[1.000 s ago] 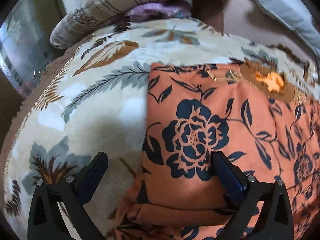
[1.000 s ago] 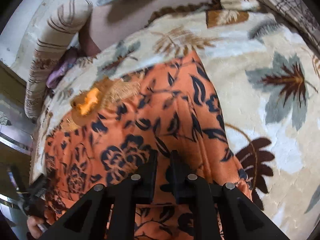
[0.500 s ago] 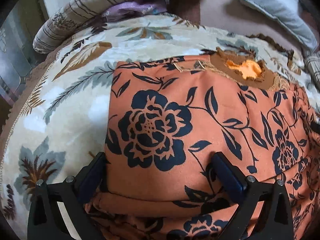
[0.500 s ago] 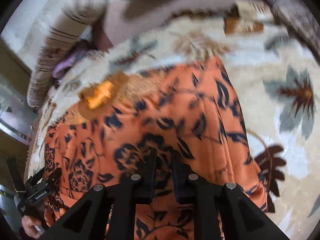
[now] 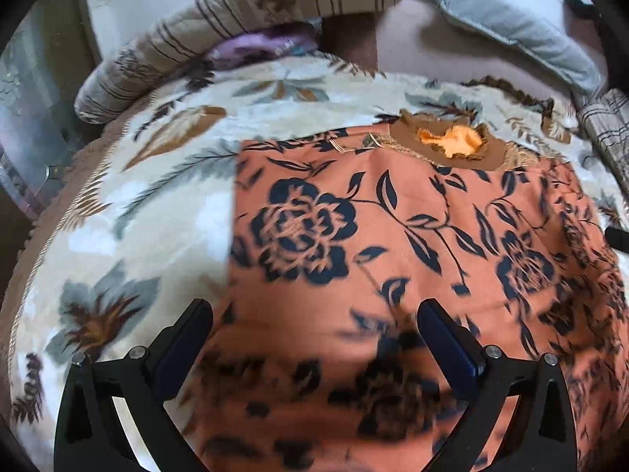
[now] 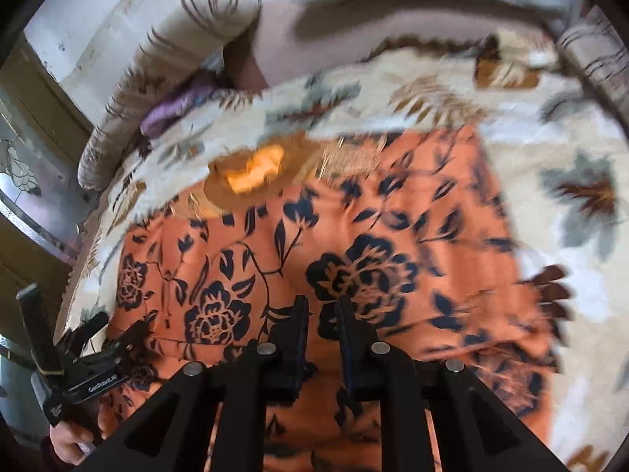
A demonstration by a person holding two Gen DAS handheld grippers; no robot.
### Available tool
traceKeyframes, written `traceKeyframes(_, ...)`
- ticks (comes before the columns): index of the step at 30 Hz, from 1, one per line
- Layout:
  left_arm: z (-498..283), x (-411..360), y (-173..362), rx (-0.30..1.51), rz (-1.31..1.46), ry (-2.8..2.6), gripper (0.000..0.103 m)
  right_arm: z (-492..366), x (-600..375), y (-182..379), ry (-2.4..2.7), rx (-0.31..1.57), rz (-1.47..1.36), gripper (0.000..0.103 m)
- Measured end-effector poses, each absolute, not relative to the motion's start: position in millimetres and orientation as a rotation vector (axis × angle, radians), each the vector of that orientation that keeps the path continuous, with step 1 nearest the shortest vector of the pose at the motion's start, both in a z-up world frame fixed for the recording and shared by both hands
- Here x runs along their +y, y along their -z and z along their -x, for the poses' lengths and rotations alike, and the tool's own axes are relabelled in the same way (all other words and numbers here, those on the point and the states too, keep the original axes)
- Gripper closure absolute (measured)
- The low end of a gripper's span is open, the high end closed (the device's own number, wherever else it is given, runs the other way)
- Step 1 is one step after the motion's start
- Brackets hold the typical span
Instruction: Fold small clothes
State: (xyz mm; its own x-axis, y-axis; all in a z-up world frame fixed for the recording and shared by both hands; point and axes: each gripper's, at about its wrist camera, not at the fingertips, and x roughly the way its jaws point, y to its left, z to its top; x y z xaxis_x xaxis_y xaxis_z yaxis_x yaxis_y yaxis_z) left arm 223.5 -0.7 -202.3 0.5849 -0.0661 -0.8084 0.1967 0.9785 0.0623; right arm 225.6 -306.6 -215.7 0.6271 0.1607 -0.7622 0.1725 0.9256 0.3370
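Since a second ago the orange floral garment (image 5: 393, 244) has slid left and fills more of the left wrist view, and the left gripper (image 5: 314, 338) now stands over cloth rather than its left edge. Its jaws are wide apart, with the cloth below and between them; whether they press it is unclear. The right gripper (image 6: 320, 314) shows a narrow gap over the garment, and blur hides whether fabric is pinched. The garment lies flat on the leaf-patterned blanket (image 5: 157, 212), brown collar (image 5: 448, 145) at the far edge. Bare blanket lies left and right of it; striped pillows (image 5: 243, 31) bound the far side
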Motion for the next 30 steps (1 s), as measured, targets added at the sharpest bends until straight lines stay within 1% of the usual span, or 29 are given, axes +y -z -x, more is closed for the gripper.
traceKeyframes(5, -186, 19, 189, 0.930, -0.101, 0.149, 0.000, -185, -326, 189, 0.034, 0.830, -0.463, 0.084)
traceKeyframes(10, -139, 31, 173, 0.891, -0.040, 0.154, 0.000, -151, -327, 198, 0.033, 0.846, -0.498, 0.084)
traceKeyframes(15, -103, 32, 163, 0.843, -0.067, 0.128, 0.000, -123, -321, 211, 0.001, 0.875, -0.514, 0.084)
traceKeyframes(26, -63, 60, 177, 0.873, -0.076, 0.039, 0.000, -68, -322, 219, -0.027, 0.841, -0.555, 0.084)
traceKeyframes(30, -54, 65, 183, 0.892, -0.096, 0.027, 0.000, -53, -329, 233, -0.014, 0.860, -0.564, 0.084)
